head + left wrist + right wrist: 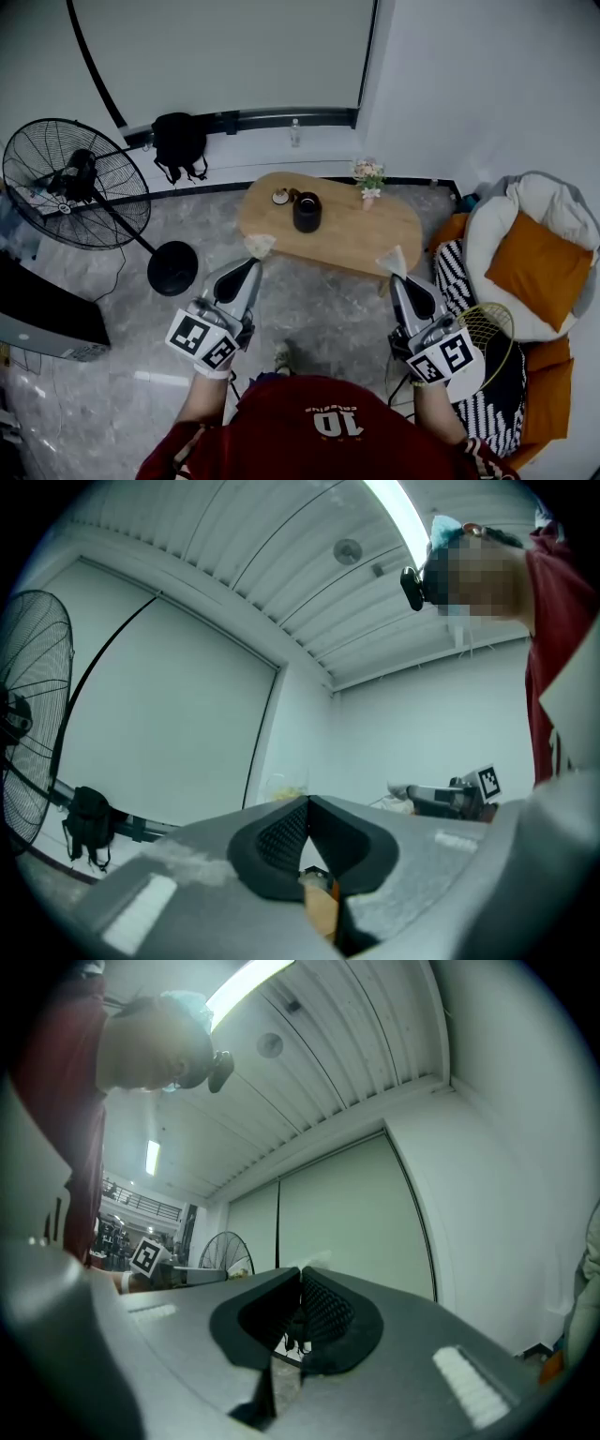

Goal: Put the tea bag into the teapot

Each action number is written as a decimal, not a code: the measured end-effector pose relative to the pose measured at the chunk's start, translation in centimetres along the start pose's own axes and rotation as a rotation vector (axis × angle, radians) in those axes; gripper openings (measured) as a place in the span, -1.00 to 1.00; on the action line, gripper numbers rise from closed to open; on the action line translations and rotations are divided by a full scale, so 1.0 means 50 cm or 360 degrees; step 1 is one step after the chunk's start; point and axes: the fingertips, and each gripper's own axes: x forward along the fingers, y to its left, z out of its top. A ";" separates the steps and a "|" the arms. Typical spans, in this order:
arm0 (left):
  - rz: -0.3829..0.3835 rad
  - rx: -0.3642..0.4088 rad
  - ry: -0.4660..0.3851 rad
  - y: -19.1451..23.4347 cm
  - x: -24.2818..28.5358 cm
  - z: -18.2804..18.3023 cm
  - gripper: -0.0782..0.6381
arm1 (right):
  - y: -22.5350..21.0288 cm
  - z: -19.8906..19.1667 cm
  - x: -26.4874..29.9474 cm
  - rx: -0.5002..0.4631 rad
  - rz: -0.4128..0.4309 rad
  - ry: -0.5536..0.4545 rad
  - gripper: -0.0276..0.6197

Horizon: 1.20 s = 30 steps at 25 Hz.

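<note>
Jaws on both sides are pressed together. At centre-left of the frame, the left gripper (255, 264) pinches a pale tea bag (260, 246) at its tip. At centre-right, the right gripper (395, 279) pinches a second pale bag (392, 262). Higher up, at upper centre, the black teapot (307, 212) stands on the wooden table (375, 234).
</note>
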 end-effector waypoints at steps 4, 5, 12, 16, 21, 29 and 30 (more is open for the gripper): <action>-0.0005 -0.0005 0.0004 0.010 0.005 -0.002 -0.77 | -0.006 -0.005 0.007 0.0024 -0.0010 -0.0004 -0.90; -0.0006 -0.0008 0.0004 0.013 0.006 -0.002 -0.77 | -0.007 -0.007 0.010 0.0026 -0.0010 -0.0001 -0.90; -0.0028 -0.0010 -0.0003 0.048 0.025 0.001 -0.77 | -0.013 -0.014 0.044 0.0040 -0.0003 0.0010 -0.90; -0.0039 -0.0014 -0.0012 0.071 0.037 0.000 -0.77 | -0.019 -0.021 0.066 0.0034 -0.0009 0.0020 -0.90; -0.0057 -0.0036 -0.0018 0.104 0.054 -0.005 -0.77 | -0.023 -0.028 0.096 0.0023 -0.0015 0.0021 -0.90; -0.0076 -0.0068 -0.0021 0.175 0.080 -0.005 -0.77 | -0.038 -0.047 0.160 0.0033 -0.0063 0.0040 -0.90; -0.0081 -0.0070 -0.0022 0.183 0.083 -0.005 -0.77 | -0.038 -0.049 0.168 0.0033 -0.0065 0.0042 -0.90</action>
